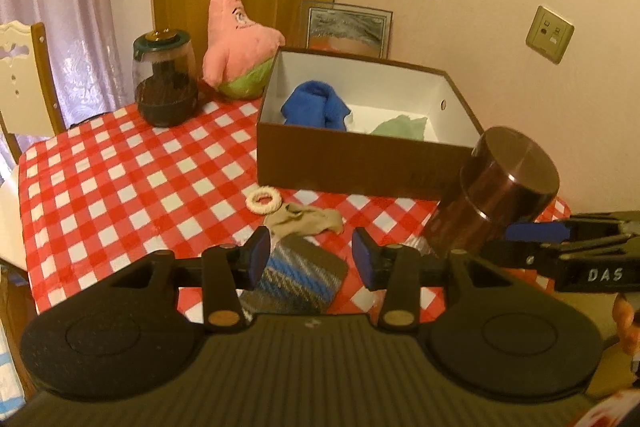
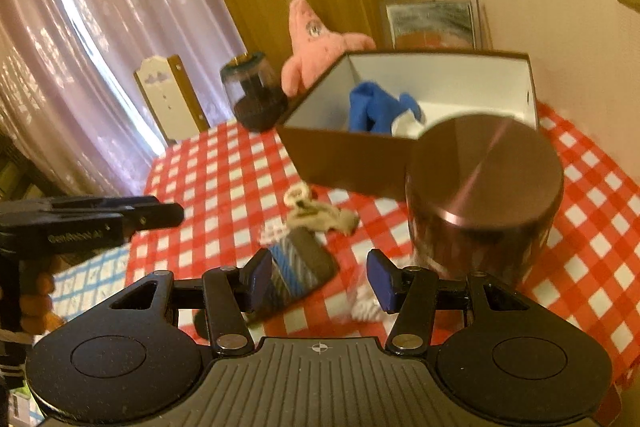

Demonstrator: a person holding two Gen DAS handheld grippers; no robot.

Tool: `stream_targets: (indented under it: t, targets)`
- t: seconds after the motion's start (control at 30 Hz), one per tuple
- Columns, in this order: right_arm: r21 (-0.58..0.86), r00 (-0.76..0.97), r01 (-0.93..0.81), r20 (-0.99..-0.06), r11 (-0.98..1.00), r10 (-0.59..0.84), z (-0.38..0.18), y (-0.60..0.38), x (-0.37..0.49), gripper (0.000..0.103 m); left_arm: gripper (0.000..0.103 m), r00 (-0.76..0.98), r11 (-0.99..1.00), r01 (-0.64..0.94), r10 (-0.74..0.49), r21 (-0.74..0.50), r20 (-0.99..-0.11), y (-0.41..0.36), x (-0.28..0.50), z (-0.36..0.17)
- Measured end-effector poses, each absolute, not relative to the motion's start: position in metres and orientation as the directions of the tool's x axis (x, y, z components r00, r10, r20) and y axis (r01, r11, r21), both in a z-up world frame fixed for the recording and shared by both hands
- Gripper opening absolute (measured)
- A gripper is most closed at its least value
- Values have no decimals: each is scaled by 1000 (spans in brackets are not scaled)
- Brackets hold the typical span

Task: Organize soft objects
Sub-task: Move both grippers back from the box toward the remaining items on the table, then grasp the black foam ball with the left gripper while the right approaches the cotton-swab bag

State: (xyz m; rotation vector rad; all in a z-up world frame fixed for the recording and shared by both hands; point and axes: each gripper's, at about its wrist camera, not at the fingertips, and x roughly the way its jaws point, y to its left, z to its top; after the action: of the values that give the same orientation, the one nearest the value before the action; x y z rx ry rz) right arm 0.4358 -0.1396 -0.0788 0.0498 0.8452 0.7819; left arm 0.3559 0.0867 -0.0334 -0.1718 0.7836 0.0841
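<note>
A grey-and-blue striped sock lies on the checked tablecloth just below my left gripper, which is open with nothing between its blue pads. A beige sock and a white ring lie just beyond it. The brown box behind them holds a blue cloth and a pale green cloth. My right gripper is open over the striped sock and a white cloth. Each gripper shows side-on in the other's view: the right gripper and the left gripper.
A copper-coloured round tin stands close on the right, in front of the box's corner. At the back stand a dark jar and a pink star plush, with a framed picture against the wall. A chair is at the table's left edge.
</note>
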Motion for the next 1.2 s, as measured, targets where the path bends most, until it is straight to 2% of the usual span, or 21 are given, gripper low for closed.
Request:
stream_targets:
  t: [0.23,0.57,1.2]
  targets:
    - [330,371,-586,-702,740,607,-103,-132,431,53,42,685,980,-163,26,-118,-728,90,345,-49]
    - [311,373,-572,-726,759,578,-118,-123,436,53,42,666,979,-178,48,-96,-745,95,341,-66]
    - [251,409,-505,-773,826,485,-185,-107,453,53,46,621,969,-220,52,-110,-782,115,335,-109]
